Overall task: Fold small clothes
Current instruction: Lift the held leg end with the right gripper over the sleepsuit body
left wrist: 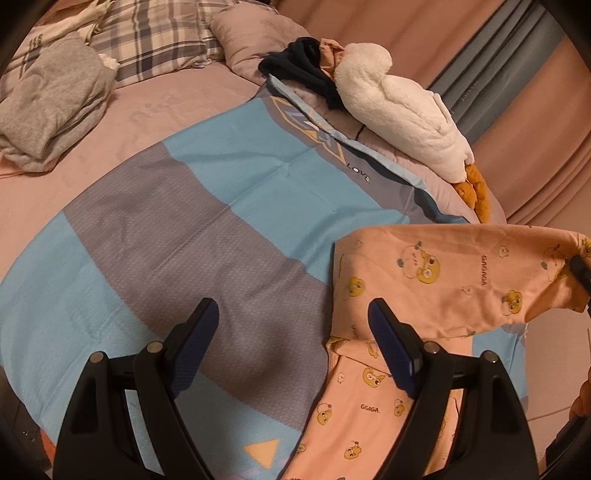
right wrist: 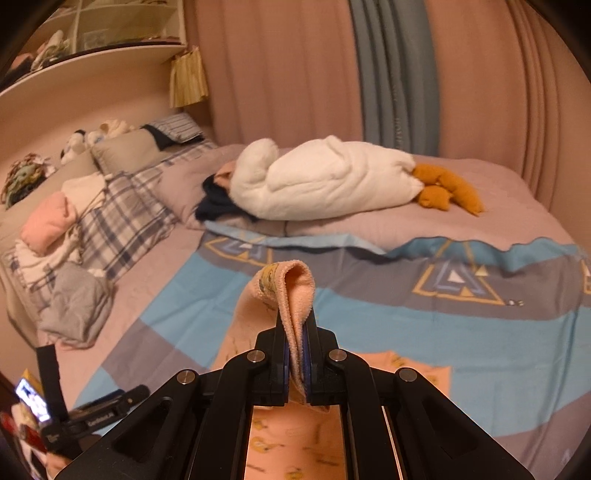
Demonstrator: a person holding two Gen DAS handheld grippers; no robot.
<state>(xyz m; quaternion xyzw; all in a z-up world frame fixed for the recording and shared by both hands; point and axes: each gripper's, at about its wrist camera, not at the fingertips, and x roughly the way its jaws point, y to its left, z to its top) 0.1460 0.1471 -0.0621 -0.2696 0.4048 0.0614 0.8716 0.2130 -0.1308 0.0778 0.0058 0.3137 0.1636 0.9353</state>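
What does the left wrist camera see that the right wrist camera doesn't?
Only the left wrist view shows the open left hand-held gripper and the word LOVE on the blanket. Only the right wrist view shows the shelves and the right hand-held gripper shut on the peach clothes. Both show the white plush duck.

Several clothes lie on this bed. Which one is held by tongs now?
The peach cartoon-print garment. The right tongs are shut on its folded edge, lifting it. The grey garment and dark garment lie untouched, farther away.
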